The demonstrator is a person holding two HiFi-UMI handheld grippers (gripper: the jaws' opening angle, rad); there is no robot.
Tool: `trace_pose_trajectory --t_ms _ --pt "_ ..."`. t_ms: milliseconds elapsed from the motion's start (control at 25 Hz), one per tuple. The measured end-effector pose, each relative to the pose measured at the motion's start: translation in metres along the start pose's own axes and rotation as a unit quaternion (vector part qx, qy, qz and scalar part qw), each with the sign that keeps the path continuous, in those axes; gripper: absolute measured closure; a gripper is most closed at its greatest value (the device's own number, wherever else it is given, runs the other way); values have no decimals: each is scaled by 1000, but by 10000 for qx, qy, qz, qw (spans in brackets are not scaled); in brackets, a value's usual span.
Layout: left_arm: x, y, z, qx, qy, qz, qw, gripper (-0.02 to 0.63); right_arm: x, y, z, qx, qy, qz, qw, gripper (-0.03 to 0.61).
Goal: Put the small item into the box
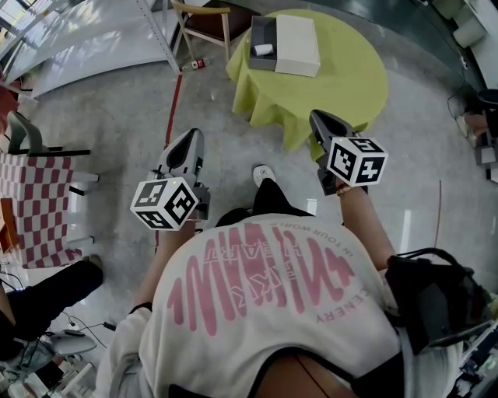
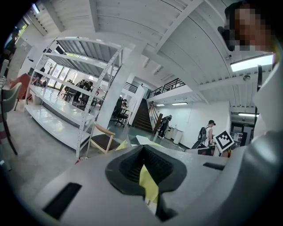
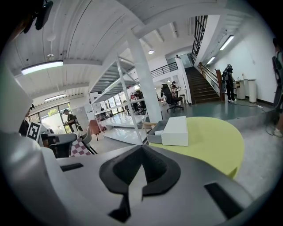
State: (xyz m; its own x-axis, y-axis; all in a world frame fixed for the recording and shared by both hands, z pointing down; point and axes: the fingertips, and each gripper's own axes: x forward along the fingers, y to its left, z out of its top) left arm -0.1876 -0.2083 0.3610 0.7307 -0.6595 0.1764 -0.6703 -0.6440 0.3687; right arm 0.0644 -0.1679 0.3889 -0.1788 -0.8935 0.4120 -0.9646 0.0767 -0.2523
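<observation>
**Both grippers idle, well short of the table**

Count: 2 grippers, 1 round table (image 1: pixel 342 85) w/ yellow-green cloth, 1 grey box (image 1: pixel 261 27), 1 white lid (image 1: pixel 296 44), 1 small item (image 1: pixel 263 49), 1 wooden chair (image 1: pixel 204 22).

Left gripper (image 1: pixel 187 140): jaws closed tip to tip, nothing between them. Right gripper (image 1: pixel 323 116): same, jaws together and empty. Both are held over the floor, apart from the table.

The box sits by the table's far-left edge, with the lid touching its right side. The small item, white and roll-like, appears to lie in the box's near end; it is too small to tell what kind it is.

The right gripper covers part of the table's near edge, and the person's torso hides the floor below. The chair stands just beyond the table's far-left edge. A red-white checked cloth (image 1: pixel 31 210) is cut off at the left.
</observation>
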Motion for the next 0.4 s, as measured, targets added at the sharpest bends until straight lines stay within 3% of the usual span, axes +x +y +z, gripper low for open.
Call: trace_pose_trajectory --t_ms 400 --pt "-1 -1 0 17 -15 31 10000 607 0 -6 0 3 21 -17 10000 572"
